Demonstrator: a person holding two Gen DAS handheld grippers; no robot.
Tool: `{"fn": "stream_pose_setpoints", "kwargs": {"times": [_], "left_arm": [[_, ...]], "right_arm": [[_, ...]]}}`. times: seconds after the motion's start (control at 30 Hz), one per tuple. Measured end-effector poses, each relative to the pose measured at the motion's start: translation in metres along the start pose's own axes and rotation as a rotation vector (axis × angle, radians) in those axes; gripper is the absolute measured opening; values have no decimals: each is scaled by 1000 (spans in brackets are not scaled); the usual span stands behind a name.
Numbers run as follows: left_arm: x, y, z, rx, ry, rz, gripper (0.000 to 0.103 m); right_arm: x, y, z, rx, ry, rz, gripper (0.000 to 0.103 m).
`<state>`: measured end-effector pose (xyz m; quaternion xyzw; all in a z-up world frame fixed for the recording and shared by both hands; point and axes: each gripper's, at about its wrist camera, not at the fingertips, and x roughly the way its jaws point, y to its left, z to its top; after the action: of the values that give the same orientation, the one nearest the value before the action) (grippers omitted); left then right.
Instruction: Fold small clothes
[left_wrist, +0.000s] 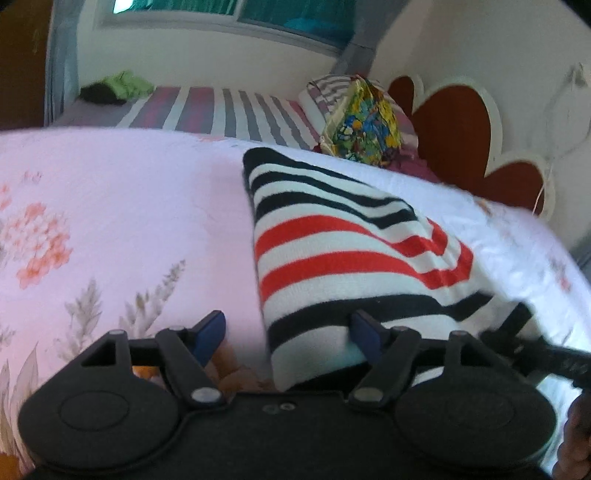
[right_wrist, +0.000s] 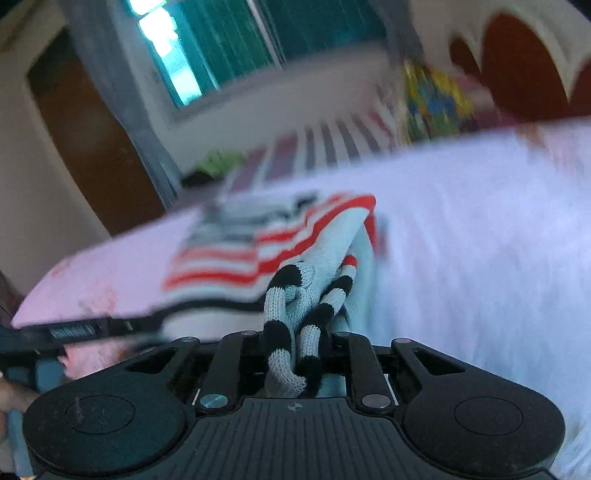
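I am holding my left gripper (left_wrist: 288, 334) low over the pink floral bedspread (left_wrist: 122, 221), its blue-tipped jaws standing wide apart with nothing pressed between them; the near left edge of the striped knit garment (left_wrist: 332, 240) is lying in the gap, and the right fingertip is sitting against the cloth's hem. The garment, banded in black, white and red, is lying partly folded on the bedspread, right of the middle in the left wrist view. My right gripper (right_wrist: 295, 354) is pinching a bunched, twisted end of that same garment (right_wrist: 295, 295), the jaws drawn close on the black and white knit. Beyond the bedspread a striped mattress (left_wrist: 229, 110), a colourful bag (left_wrist: 364, 118) and a heart-shaped headboard (left_wrist: 454, 125) are showing.
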<state>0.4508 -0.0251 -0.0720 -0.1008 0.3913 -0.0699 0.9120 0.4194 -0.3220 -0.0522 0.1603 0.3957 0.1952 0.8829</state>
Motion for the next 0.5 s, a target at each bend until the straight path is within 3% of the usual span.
{"fn": "stream_pose_setpoints", "kwargs": {"times": [0.13,0.17,0.2,0.23,0.33,0.5], "left_arm": [[-2,-5,-2,54,-14,30,78],[-6,-2,2,48,-8,20,75],[-12,1,6,36,-29,6,74],[-19,5,10,33,-65,5,71],[-23,6,32,48,-110,-28,71],[16,-18,56,177,-65,-51,63]], "right_arm": [[-4,-9,0,53,-8,28,17],[-13,-10,4,61,-27,26,21],[-25,-12,8,64,-75,7,35],[-37,-14,12,50,-129,-15,41],[-38,-17,36,3,-144,-39,41],[2,3,64,-142,-95,-54,34]]}}
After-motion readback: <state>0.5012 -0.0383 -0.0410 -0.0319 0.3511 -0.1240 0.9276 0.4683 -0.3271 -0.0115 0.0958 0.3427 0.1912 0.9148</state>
